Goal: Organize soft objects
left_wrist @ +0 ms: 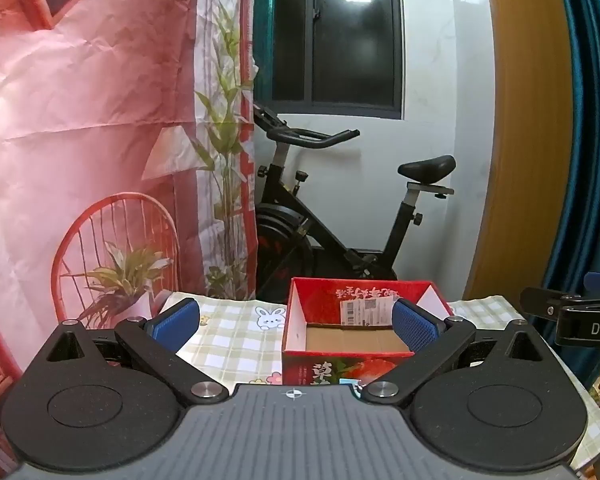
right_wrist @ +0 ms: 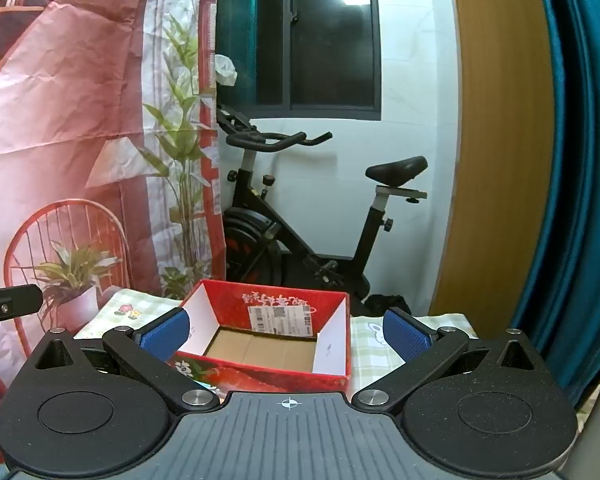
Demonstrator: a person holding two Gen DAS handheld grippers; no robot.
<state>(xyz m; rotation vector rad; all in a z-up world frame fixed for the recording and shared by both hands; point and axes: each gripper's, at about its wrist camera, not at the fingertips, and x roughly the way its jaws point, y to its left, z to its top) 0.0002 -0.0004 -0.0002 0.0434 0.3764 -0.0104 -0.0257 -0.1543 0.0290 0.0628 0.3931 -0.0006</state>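
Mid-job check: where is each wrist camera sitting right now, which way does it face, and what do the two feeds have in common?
Left wrist: on the left gripper, facing forward over the table at the red box; its open blue fingers show, and the right gripper at the right edge.
Right wrist: on the right gripper, facing the same way; open fingers straddle the red box; left gripper at left edge.
Shared: empty box, checked tablecloth, bike, window.

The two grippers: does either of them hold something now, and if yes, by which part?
Nothing is held. The left gripper and the right gripper both stand open with nothing between their blue pads, facing the empty red box on the checked tablecloth.
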